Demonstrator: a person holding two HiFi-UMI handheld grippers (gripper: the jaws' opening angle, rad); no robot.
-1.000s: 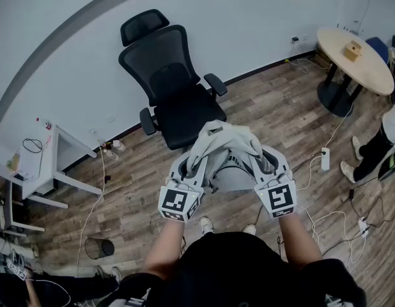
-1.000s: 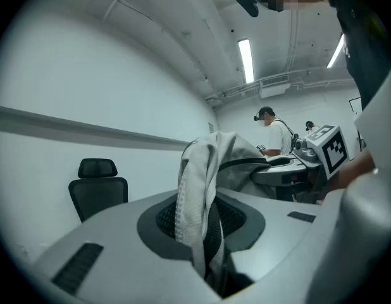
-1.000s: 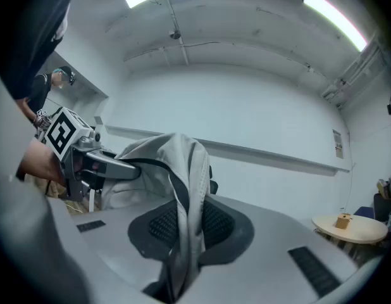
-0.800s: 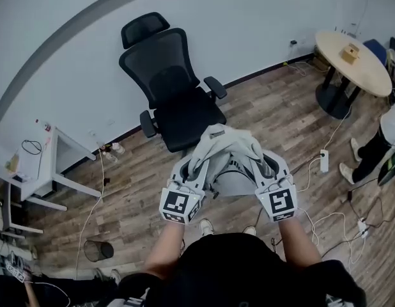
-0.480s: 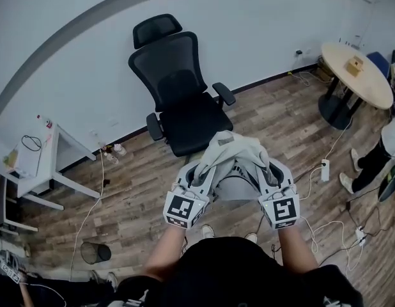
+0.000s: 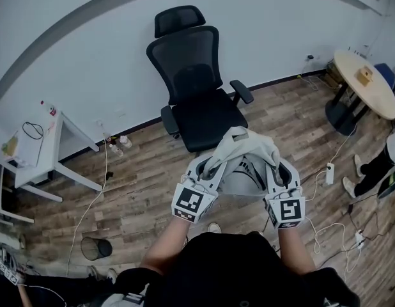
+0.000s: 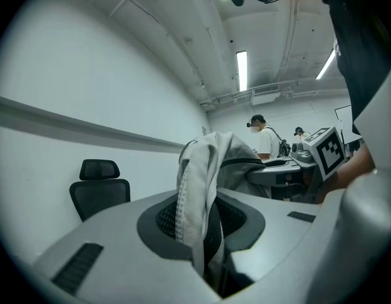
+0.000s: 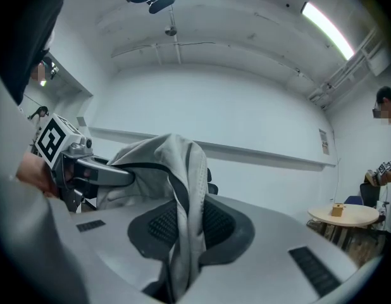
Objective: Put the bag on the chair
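Fingers (image 7: pixel 100 249) of the left gripper (image 6: pixel 209 166) pinch a fold of the pale grey bag (image 6: pixel 243 151), and the right gripper (image 6: pixel 278 169) pinches another fold. Both grips sit at lower centre of the head view, the bag held up in the air between them. Just above it in the frame stands the black office chair (image 6: pixel 201 112) on the wooden floor (image 6: pixel 133 190), apart from the bag.

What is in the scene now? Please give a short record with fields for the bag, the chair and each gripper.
bag: light grey fabric, held up in the air between both grippers, in front of the chair
left gripper: fingers shut on a fold of the bag
right gripper: fingers shut on a fold of the bag
chair: black office chair by the wall, nothing on its seat
task state: bag not yet on the chair
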